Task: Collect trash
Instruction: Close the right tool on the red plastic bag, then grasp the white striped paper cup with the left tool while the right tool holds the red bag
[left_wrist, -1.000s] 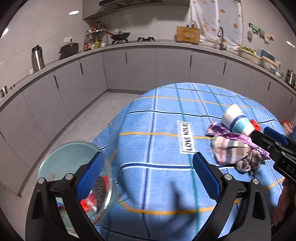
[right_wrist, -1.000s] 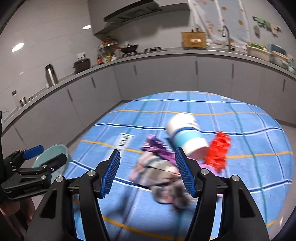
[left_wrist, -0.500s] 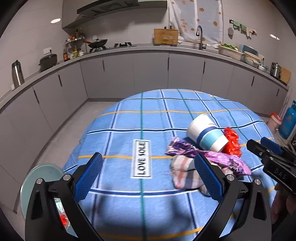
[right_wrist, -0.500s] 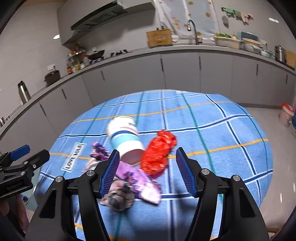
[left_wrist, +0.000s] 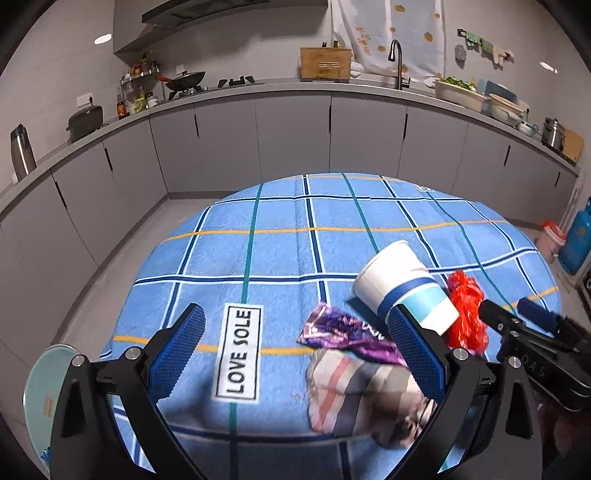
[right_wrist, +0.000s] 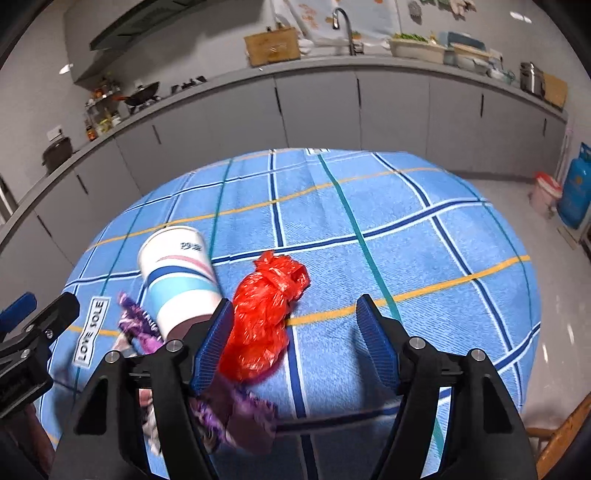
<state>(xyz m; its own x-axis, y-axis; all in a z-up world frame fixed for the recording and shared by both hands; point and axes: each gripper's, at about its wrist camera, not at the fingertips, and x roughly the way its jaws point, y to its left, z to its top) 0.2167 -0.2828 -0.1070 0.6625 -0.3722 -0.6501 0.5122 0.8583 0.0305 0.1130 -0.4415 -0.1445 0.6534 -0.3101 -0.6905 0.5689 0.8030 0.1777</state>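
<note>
Both grippers are the same build: matte black plastic frames with chunky angled arms and round silver screw heads at the joints. The left gripper (left_wrist: 295, 350) and right gripper (right_wrist: 293, 343) each carry two fingers faced with blue pads (left_wrist: 177, 354) that have a fine ribbed grid texture. The right one's side has pale embossed lettering, looks like "DAS".

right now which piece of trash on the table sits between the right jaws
The red plastic bag: it lies in the open right gripper, against the left pad. The paper cup and purple wrapper lie outside, to its left.
</note>
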